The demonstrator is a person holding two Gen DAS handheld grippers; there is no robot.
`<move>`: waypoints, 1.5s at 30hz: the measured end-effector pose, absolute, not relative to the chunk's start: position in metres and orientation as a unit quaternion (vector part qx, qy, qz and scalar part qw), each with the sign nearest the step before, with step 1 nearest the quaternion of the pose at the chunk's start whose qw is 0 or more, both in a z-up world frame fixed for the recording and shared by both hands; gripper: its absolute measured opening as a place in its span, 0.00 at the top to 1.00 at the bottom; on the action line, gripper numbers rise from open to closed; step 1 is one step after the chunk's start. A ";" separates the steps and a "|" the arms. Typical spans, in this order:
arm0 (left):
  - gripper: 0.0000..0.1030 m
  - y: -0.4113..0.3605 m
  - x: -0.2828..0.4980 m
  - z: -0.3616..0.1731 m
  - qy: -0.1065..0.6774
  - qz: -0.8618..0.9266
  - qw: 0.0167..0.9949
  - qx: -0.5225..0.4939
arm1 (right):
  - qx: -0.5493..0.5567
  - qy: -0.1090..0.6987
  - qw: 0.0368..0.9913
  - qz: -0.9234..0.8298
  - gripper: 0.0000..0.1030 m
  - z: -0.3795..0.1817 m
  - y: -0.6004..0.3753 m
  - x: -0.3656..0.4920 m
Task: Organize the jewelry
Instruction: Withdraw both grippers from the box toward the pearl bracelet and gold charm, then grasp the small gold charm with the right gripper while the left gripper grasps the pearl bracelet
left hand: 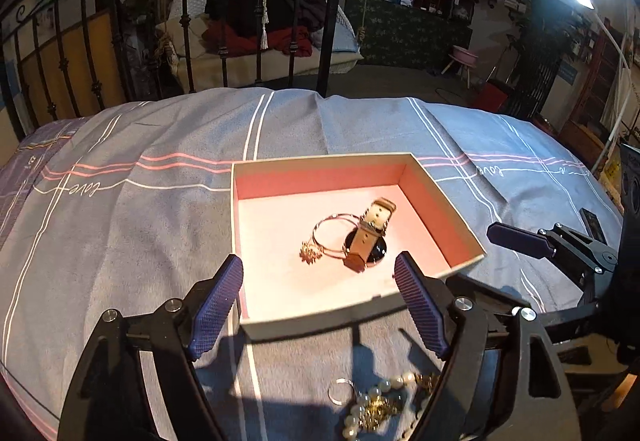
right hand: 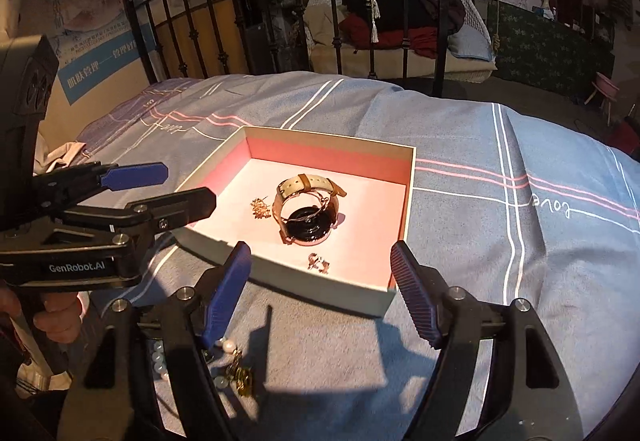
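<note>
An open box with a pink lining sits on the bed. Inside lie a wristwatch with a black face and beige strap, a thin gold bangle with a small charm, and a small gold piece near the front wall. My left gripper is open and empty at the box's near edge. My right gripper is open and empty, also at the near edge. A pearl and gold jewelry pile lies on the bedspread below both grippers.
The grey-blue striped bedspread covers the bed. A black iron bed frame stands behind. The right gripper shows at the right of the left wrist view; the left gripper shows at the left of the right wrist view.
</note>
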State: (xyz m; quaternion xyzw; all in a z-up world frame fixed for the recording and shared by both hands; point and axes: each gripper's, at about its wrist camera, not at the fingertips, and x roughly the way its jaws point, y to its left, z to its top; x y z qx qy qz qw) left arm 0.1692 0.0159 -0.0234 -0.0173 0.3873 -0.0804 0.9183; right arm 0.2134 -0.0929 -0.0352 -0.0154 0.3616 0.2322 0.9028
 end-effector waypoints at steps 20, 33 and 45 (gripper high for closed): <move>0.30 0.007 0.108 -0.085 0.468 -0.038 0.881 0.049 | 0.003 0.389 0.896 0.214 0.17 -0.073 -0.105 0.160; 0.52 0.007 0.102 -0.084 0.473 -0.057 0.876 0.082 | -0.047 0.410 0.878 0.242 0.39 -0.086 -0.079 0.149; 0.91 0.012 0.103 -0.071 0.443 -0.119 0.889 -0.004 | -0.058 0.411 0.873 0.255 0.61 -0.084 -0.071 0.151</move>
